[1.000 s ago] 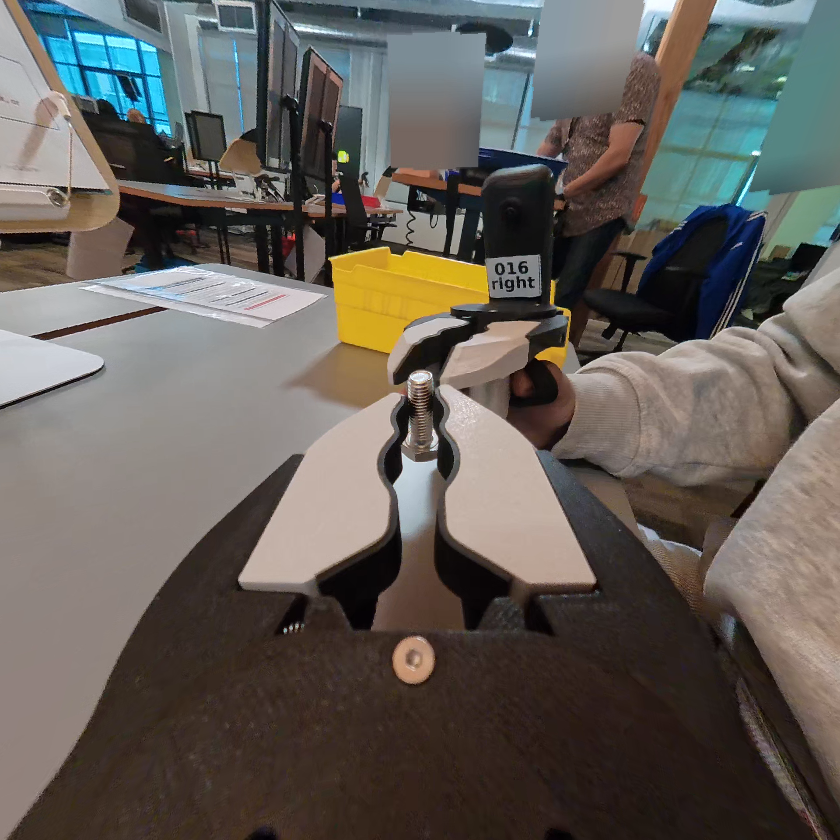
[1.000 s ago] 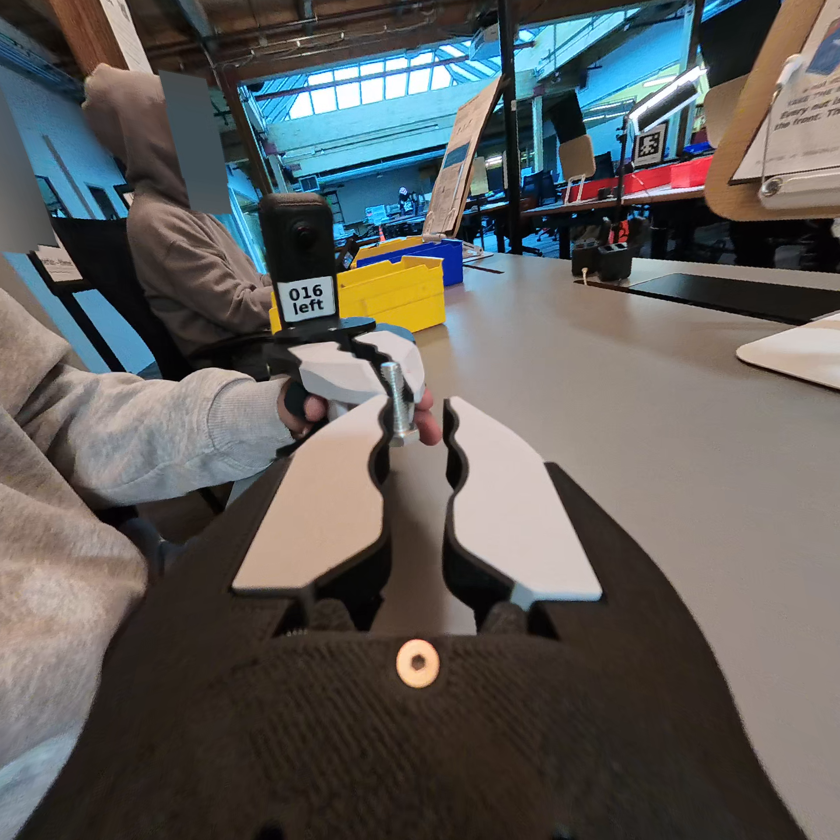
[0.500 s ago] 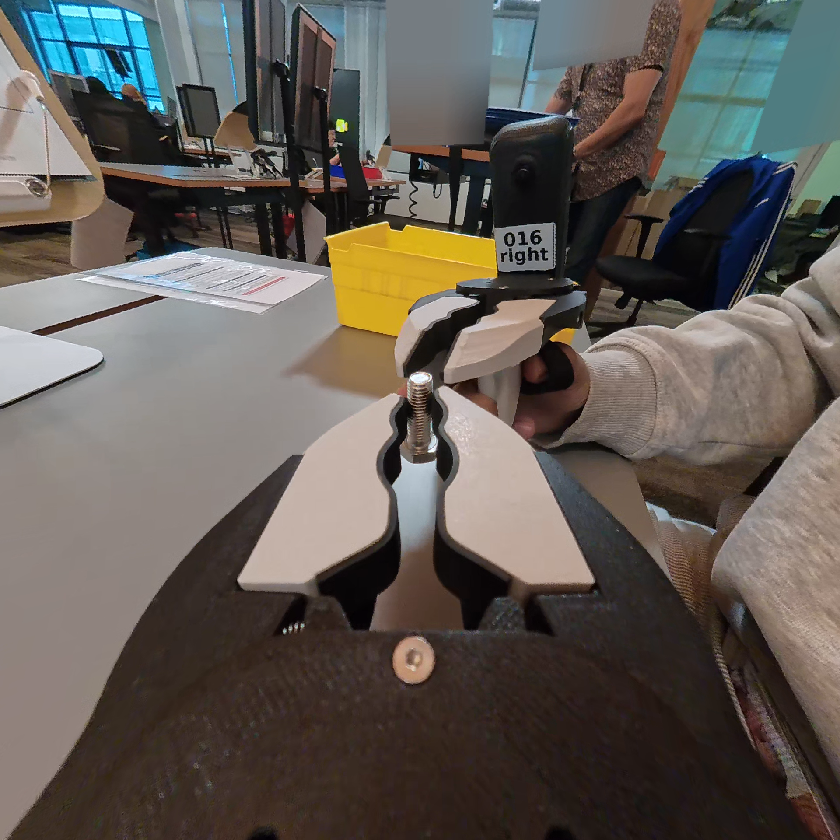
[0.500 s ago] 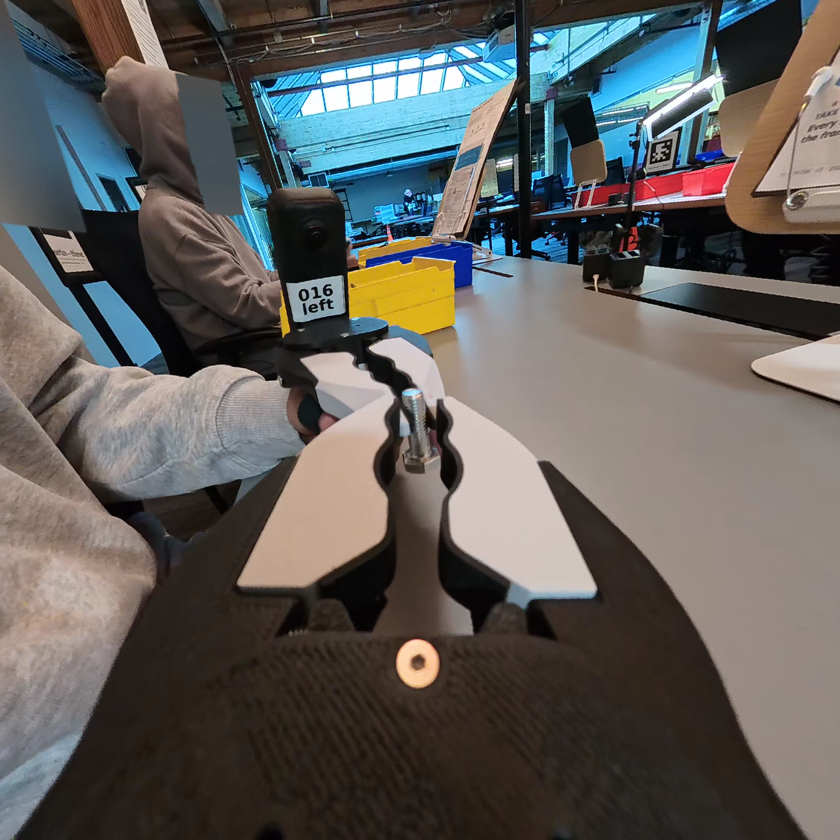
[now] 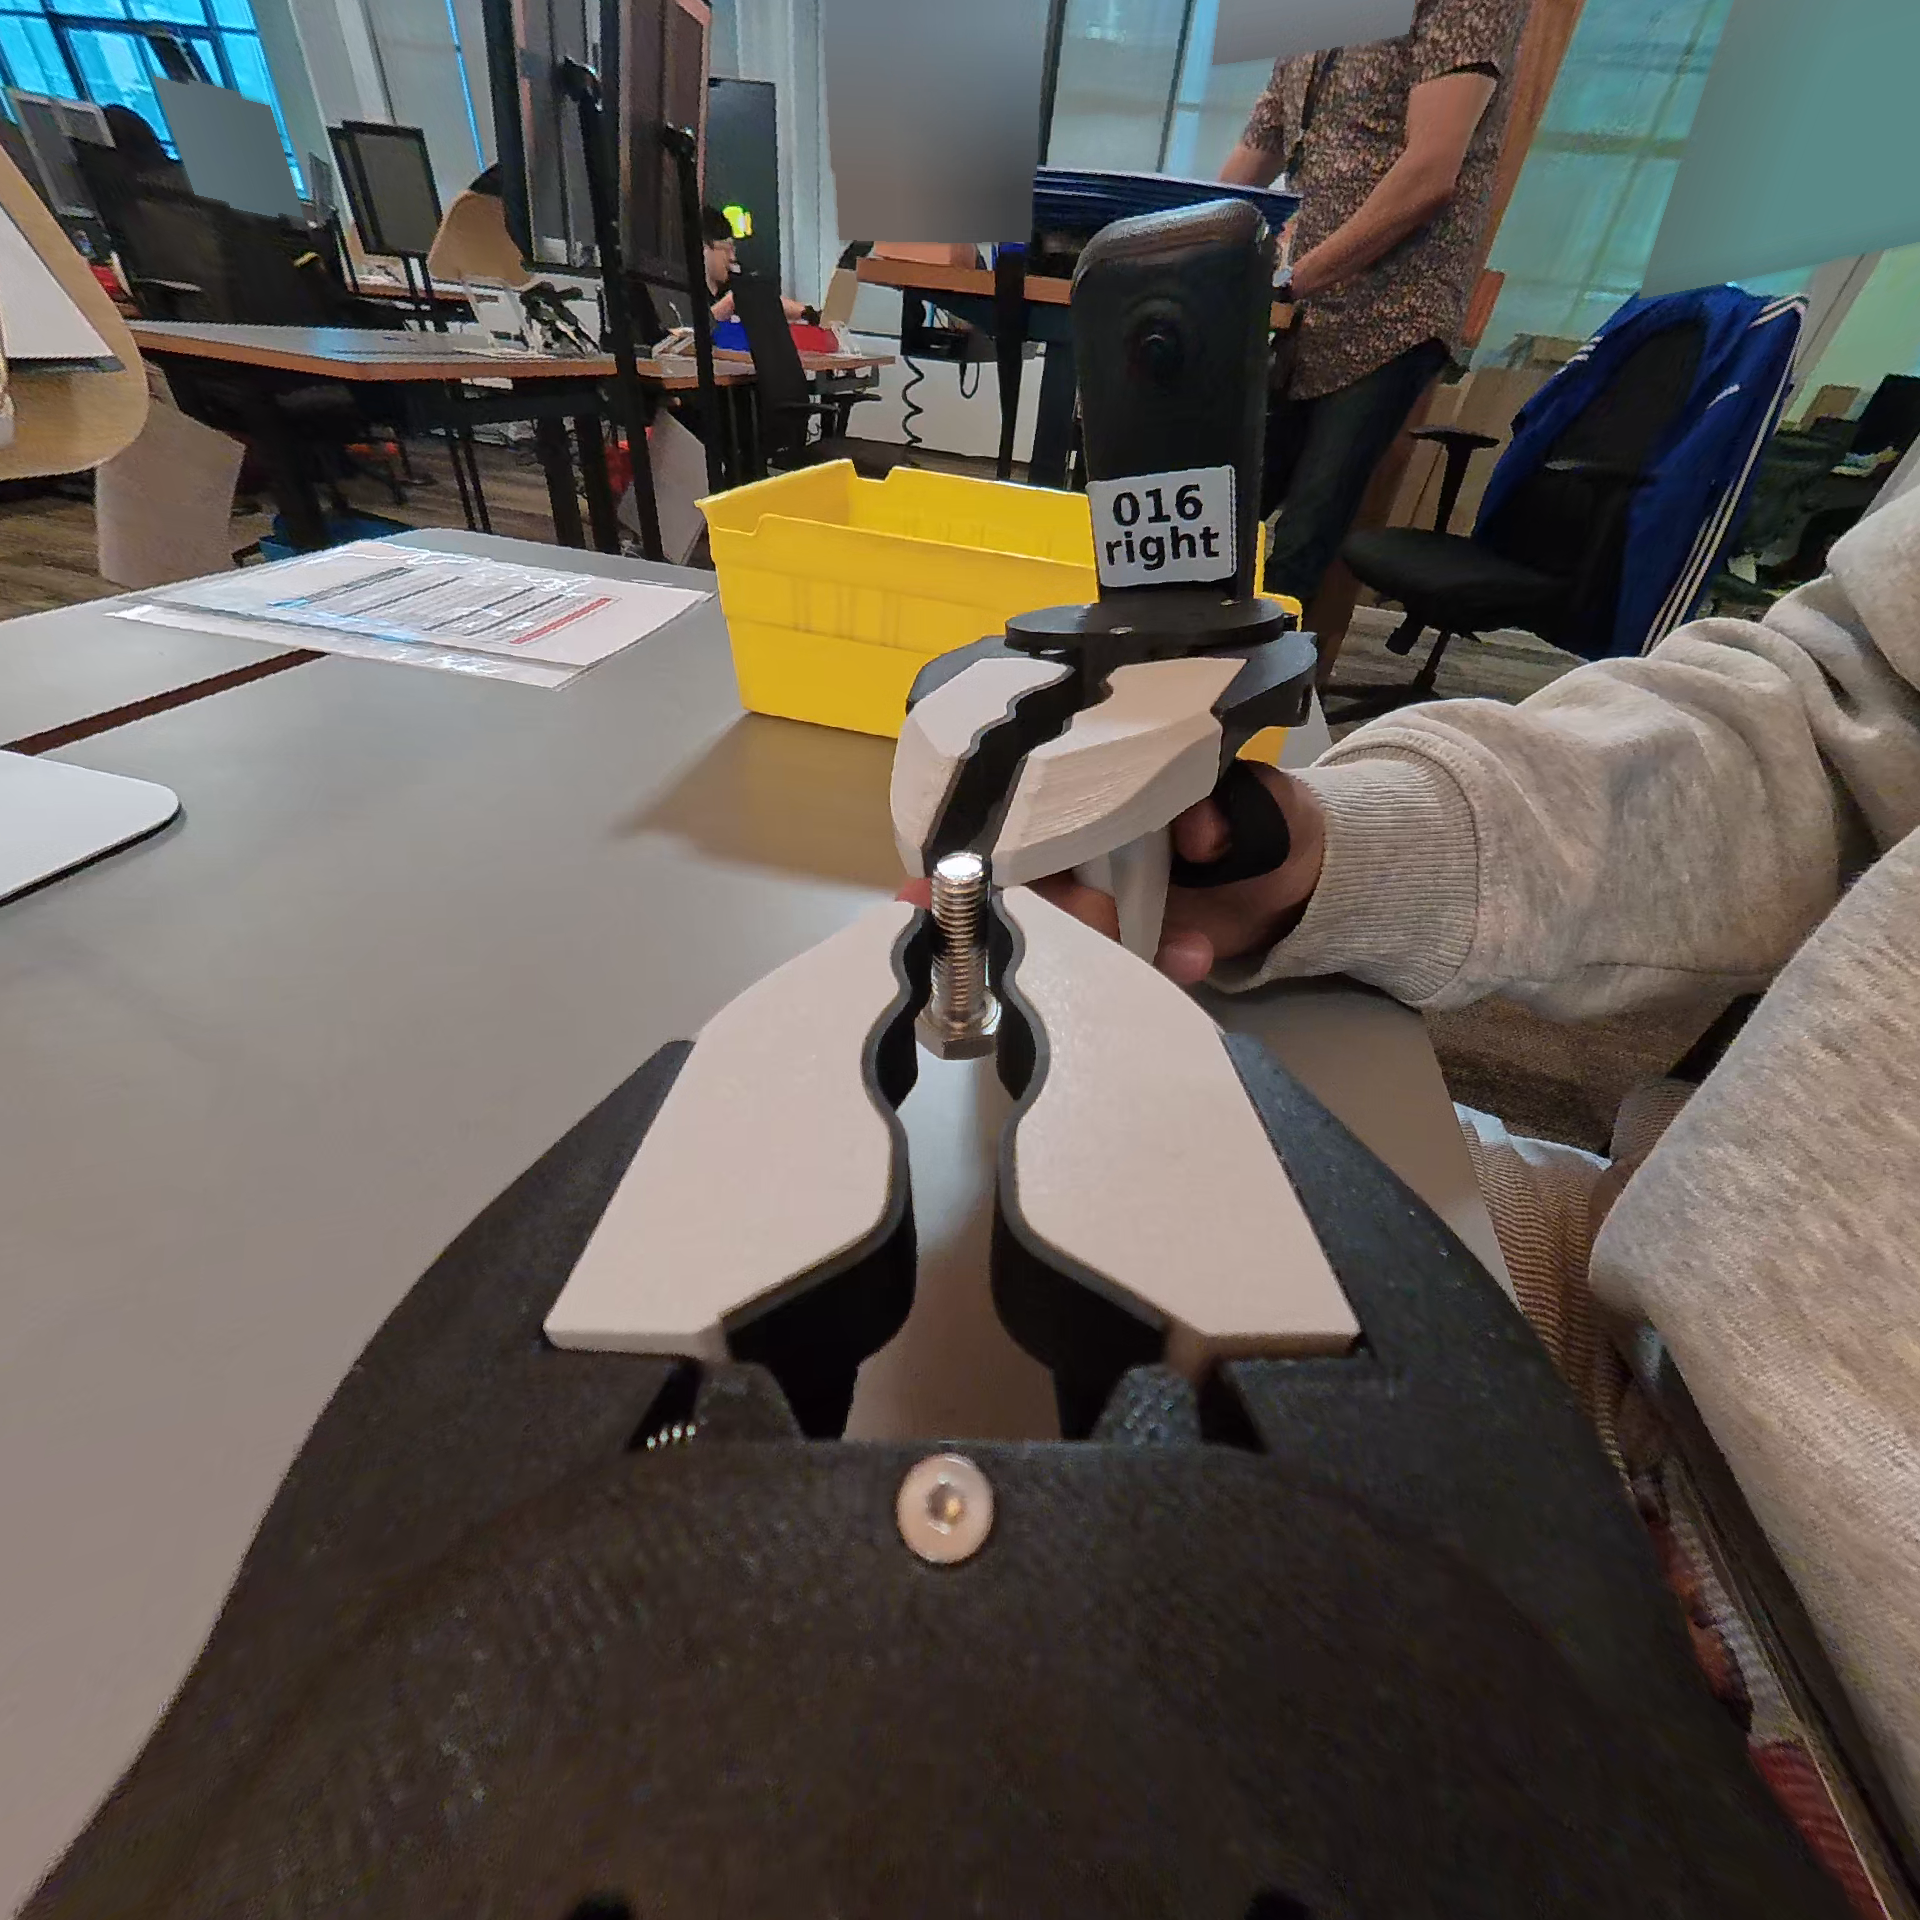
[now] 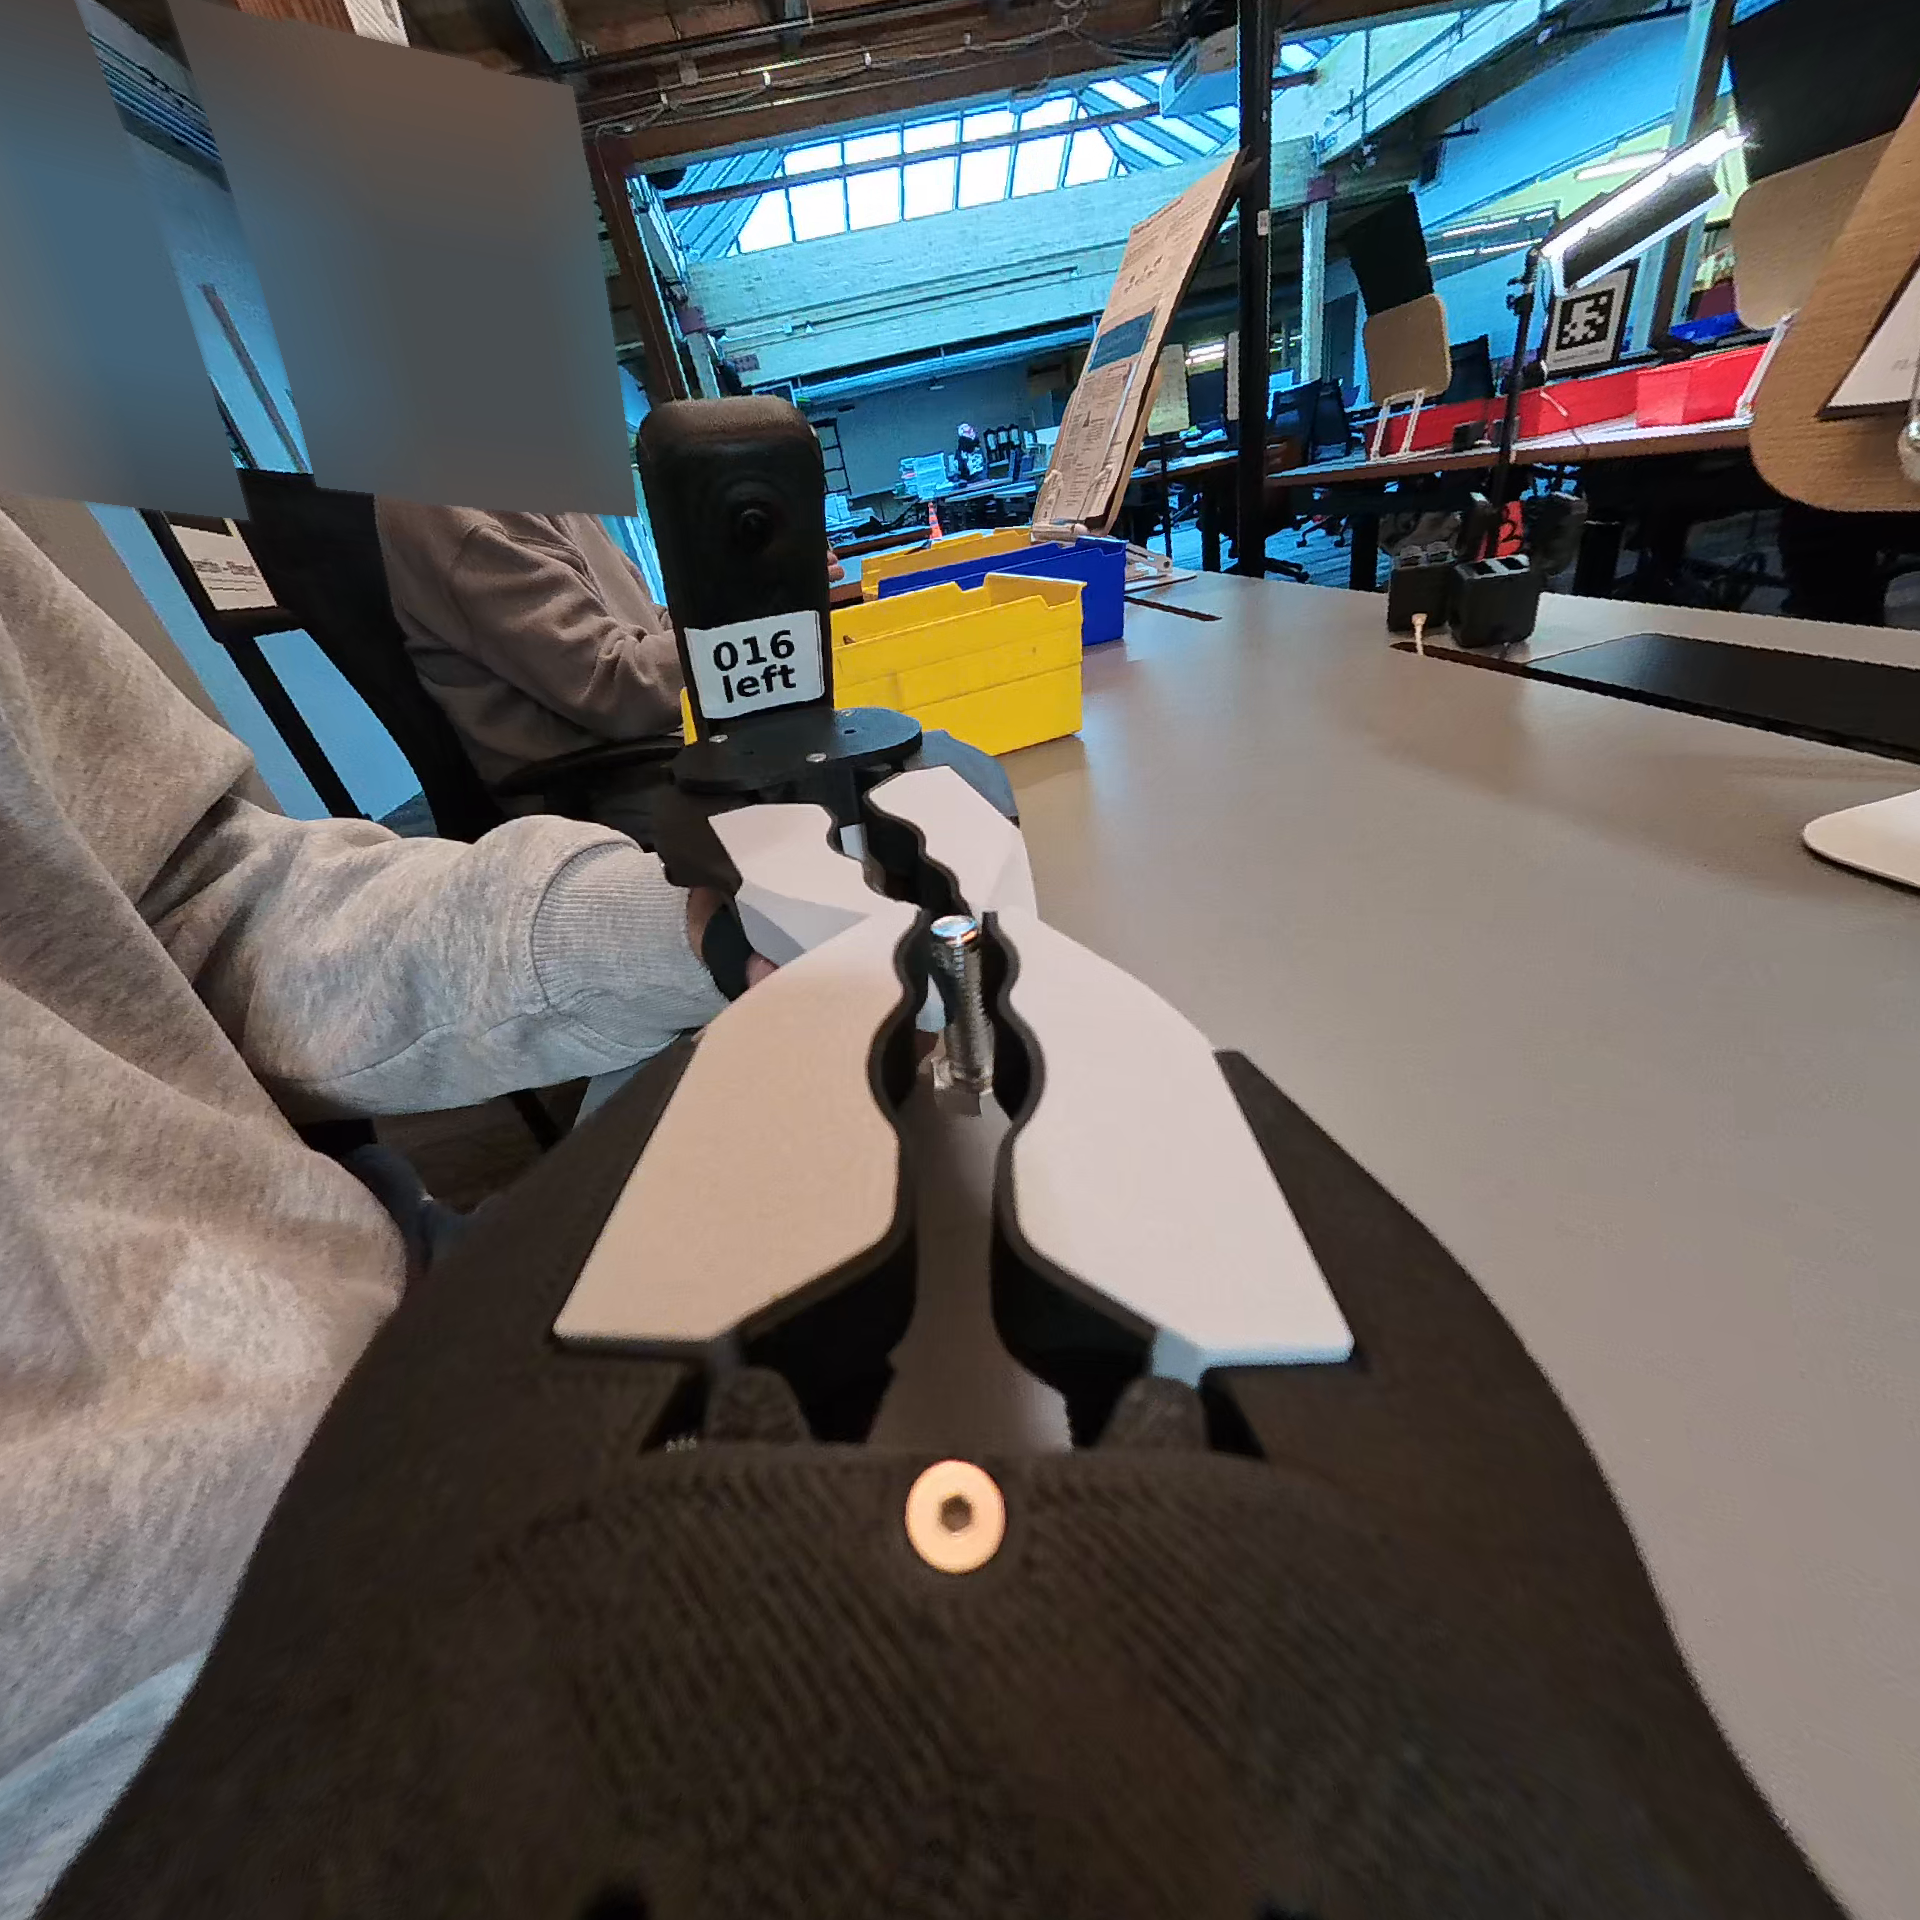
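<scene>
A steel hex bolt [image 5: 958, 956] stands upright, head down, between the pads of my left gripper [image 5: 958, 914], which is shut on its lower shank. It hangs just above the grey table [image 5: 312, 935]. My right gripper [image 5: 940, 842] faces the left one, tips at the bolt's threaded top. In the right wrist view the bolt [image 6: 961, 997] sits in the notch of my right gripper [image 6: 951, 925], whose jaws have closed on it. The left gripper's fingers [image 6: 800, 894] show just behind, tips hidden.
A yellow bin [image 5: 883, 613] stands behind the right gripper, with a laminated sheet [image 5: 416, 608] and a white pad [image 5: 62, 821] to its left. Another yellow bin [image 6: 966, 665], a blue bin [image 6: 1029, 582], black holders [image 6: 1465, 608] and a seated person [image 6: 520, 623] show in the right wrist view. Less than 4 cm separates the two grippers' tips.
My right gripper moved in onto the bolt and its jaws narrowed from wide open to closed around the thread. My left gripper kept holding the bolt.
</scene>
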Tool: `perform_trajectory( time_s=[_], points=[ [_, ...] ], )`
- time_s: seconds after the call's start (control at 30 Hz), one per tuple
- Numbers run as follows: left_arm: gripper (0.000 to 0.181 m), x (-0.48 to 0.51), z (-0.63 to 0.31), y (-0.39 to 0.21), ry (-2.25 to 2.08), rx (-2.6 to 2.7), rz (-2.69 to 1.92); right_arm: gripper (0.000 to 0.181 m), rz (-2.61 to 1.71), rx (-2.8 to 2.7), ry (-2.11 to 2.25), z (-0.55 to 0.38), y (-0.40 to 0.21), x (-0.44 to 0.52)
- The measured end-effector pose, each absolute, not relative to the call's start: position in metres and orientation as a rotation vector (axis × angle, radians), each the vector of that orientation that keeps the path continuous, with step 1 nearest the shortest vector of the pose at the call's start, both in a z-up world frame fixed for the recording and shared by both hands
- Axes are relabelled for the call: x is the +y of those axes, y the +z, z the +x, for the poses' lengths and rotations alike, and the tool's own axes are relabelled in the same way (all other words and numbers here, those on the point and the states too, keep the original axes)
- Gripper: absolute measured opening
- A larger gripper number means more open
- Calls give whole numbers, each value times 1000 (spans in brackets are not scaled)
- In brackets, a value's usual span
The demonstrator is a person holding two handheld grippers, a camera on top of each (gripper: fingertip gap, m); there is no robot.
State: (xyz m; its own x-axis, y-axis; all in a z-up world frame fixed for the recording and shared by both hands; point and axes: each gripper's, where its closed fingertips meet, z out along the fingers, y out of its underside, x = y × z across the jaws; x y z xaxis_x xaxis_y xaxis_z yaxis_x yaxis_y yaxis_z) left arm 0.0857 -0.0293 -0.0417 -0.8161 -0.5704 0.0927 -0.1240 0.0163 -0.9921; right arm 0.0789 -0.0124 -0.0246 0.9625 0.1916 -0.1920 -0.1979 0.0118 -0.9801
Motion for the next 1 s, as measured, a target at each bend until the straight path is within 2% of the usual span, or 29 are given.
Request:
perform_trajectory(
  time_s=[0.27, 0.4, 0.6, 1.0],
  points=[
    [10, -28, 87, -42, -1863, 1958, -726, 9, -1520, 52, 326, 83, -24, -12],
    [27, -25, 89, -41, -1879, 1943, -752, 8, -1486, 85, 347, 88, -18, -14],
    [37, -26, 88, -42, -1909, 1961, -780, 8, -1474, 96, 340, 94, -15, -19],
    [33, -31, 82, -40, -1992, 1974, -778, 8, -1443, 72, 371, 85, 0, -20]
  ],
)
